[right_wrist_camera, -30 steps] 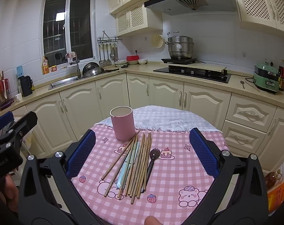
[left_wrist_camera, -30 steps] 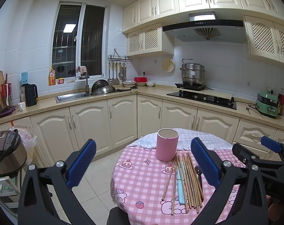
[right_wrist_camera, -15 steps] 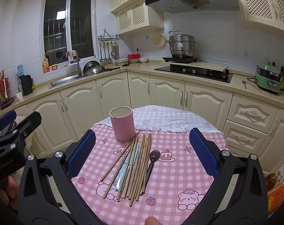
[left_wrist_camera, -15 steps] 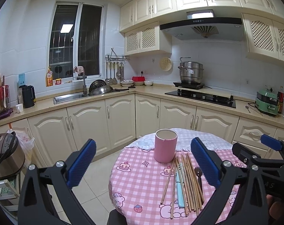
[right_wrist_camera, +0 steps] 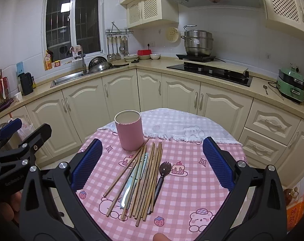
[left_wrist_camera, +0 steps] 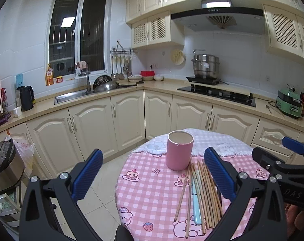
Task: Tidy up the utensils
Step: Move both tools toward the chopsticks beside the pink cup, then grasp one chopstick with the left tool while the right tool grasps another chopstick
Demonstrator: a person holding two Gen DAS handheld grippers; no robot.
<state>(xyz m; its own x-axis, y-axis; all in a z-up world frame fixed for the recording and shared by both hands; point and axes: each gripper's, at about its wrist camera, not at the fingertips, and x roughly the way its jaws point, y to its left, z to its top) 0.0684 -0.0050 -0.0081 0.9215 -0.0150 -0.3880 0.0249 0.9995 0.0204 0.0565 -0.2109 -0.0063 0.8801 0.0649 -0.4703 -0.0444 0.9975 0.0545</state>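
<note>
Wooden chopsticks lay loose between and below the wide-open, empty jaws of the right gripper, the left gripper equally spread, so a careless descent might topple the empty pink cylindrical holder just ahead.

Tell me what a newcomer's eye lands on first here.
The pink cup standing upright on the round table's pink checked cloth, with a spread of wooden chopsticks lying just in front of it. A dark spork lies at their right edge. Both grippers hover open above, holding nothing.
</note>
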